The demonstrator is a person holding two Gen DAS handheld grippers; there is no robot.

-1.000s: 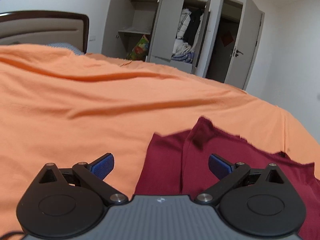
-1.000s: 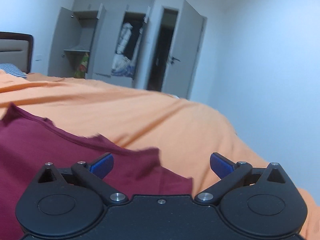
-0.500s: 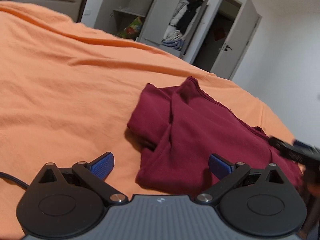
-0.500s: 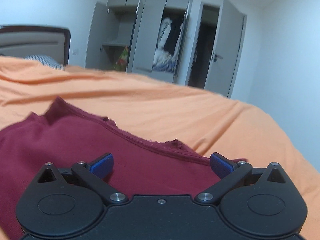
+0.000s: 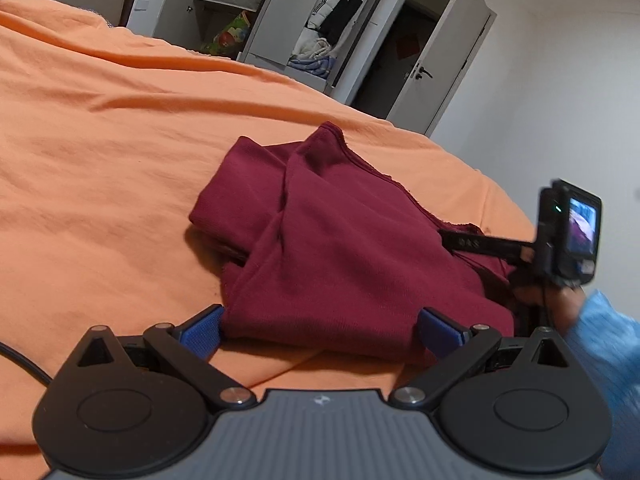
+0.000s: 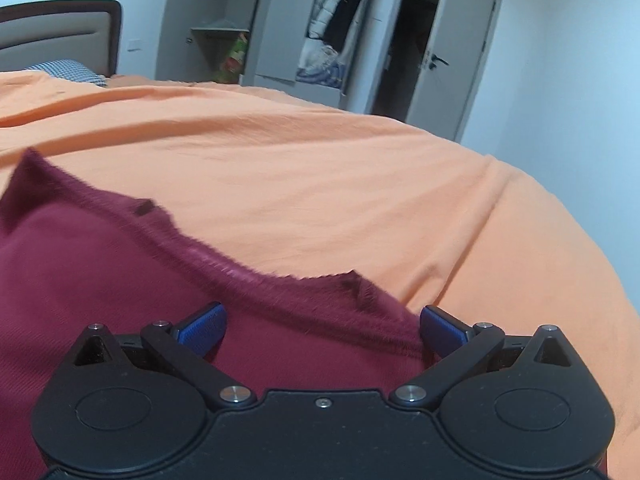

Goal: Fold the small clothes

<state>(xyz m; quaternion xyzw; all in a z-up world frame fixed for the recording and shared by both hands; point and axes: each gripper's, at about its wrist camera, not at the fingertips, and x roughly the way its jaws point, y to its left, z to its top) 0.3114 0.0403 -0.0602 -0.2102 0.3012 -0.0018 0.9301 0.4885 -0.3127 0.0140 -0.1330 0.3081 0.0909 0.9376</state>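
Left gripper (image 5: pixel 320 330): jaws spread wide, holding nothing. Blue pads (image 5: pixel 200 330) sit to either side of the near hem of the maroon garment (image 5: pixel 340 248), which lies directly ahead between the two fingers and reaches up and away from them.

Maroon garment: small knit piece, partly folded, one layer doubled over along a diagonal crease; resting on the orange bedsheet (image 5: pixel 100 160). Its raw-edged far hem runs ahead and to the right of the left gripper.

Right gripper (image 6: pixel 322 328): jaws likewise spread wide, nothing clamped. Maroon garment (image 6: pixel 100 300) fills the space between and below its pads, extending to the left; the frayed hem passes just ahead of the fingertips. Orange bedsheet (image 6: pixel 340 180) lies beyond.

Right gripper as seen from the left wrist (image 5: pixel 472 243): at the garment's right edge, with its camera (image 5: pixel 570 236) mounted behind; a hand (image 5: pixel 560 304) in a light blue sleeve (image 5: pixel 604 352) grips it.

Background, far ahead of both tools: grey wardrobe (image 5: pixel 320 28), doors open, clothes inside; headboard (image 6: pixel 60 34); checked pillow (image 6: pixel 68 72).
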